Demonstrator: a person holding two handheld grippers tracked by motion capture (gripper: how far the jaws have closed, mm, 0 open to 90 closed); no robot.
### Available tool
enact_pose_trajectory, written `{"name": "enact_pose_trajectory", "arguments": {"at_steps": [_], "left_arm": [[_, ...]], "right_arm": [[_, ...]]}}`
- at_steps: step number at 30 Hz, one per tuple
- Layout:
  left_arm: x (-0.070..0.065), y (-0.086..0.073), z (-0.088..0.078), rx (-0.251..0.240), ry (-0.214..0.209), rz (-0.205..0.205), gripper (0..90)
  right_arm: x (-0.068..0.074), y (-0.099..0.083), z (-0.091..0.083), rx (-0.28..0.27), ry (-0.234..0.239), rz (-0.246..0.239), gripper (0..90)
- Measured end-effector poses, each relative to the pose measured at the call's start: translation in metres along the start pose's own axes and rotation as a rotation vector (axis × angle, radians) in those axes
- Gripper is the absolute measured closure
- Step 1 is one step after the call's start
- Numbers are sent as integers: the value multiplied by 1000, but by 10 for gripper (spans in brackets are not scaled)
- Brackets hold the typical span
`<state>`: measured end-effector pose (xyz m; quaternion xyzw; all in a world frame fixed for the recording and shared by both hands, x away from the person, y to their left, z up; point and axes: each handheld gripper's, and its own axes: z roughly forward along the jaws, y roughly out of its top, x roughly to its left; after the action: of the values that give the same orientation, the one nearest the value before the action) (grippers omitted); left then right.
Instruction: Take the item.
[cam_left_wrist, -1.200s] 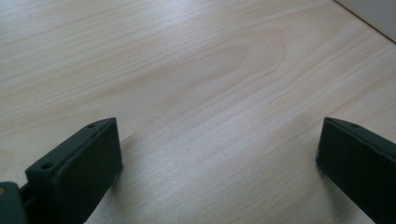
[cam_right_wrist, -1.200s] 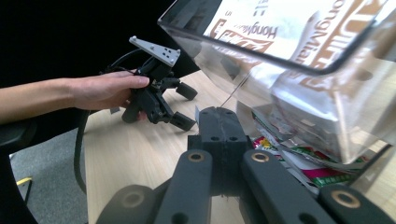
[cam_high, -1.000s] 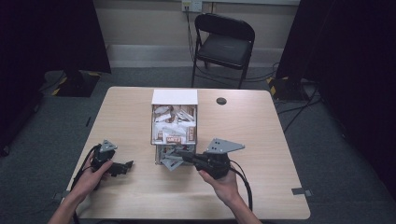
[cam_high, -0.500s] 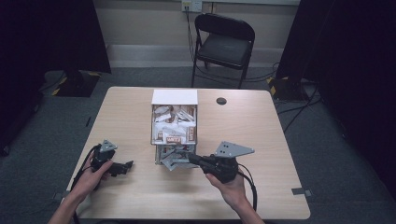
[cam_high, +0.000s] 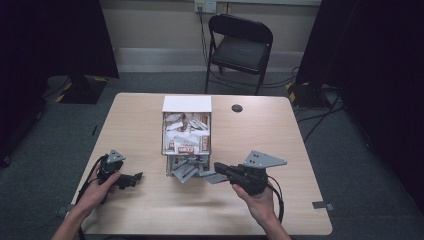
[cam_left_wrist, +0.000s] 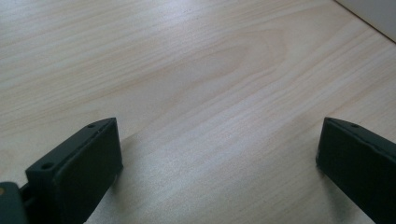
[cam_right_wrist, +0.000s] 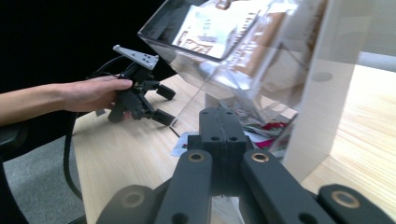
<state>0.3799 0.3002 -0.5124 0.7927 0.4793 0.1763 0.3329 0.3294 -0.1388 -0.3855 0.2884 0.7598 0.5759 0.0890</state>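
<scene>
A clear plastic dispenser box (cam_high: 186, 135) full of small sachets stands near the middle of the table (cam_high: 280, 135), its white back panel at twelve o'clock and its open mouth at six. From that mouth a few loose sachets (cam_high: 186, 171) spill onto the wood. One grey sachet (cam_high: 214, 177) lies at about four o'clock from the mouth, right at the tip of the right tongs (cam_high: 218, 167).

In the right gripper view those tongs (cam_right_wrist: 219, 122) are pressed fully together, and the sachet's edge peeks out beneath them; whether they pinch it or merely lie over it cannot be told. The step in hand looks like drawing a single sachet out of the dispenser and away toward four o'clock.

The left tongs (cam_high: 136, 177) rest on the table at about eight o'clock from the box, well apart from it, with the jaws spread wide over bare wood and nothing between them, as the left gripper view (cam_left_wrist: 215, 154) shows.

Next, the right hand probably needs to lift or slide the sachet clear of the heap without dragging its neighbours along, then set it on open table.
</scene>
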Motion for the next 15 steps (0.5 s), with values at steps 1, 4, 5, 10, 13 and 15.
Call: {"name": "enact_pose_trajectory", "arguments": {"at_steps": [1, 4, 5, 10, 13, 15], "left_arm": [[0, 0, 0, 0, 0, 0, 0], [0, 0, 0, 0, 0, 0, 0], [0, 0, 0, 0, 0, 0, 0], [0, 0, 0, 0, 0, 0, 0], [0, 0, 0, 0, 0, 0, 0], [0, 0, 0, 0, 0, 0, 0]], "right_arm": [[-1, 0, -1, 0, -6, 2, 900], [-5, 0, -3, -2, -20, 6, 900], [-5, 0, -3, -2, -20, 6, 900], [-13, 0, -8, -3, -45, 18, 900], [-16, 0, -10, -6, -55, 21, 900], [-18, 0, -10, -7, -59, 21, 900]]}}
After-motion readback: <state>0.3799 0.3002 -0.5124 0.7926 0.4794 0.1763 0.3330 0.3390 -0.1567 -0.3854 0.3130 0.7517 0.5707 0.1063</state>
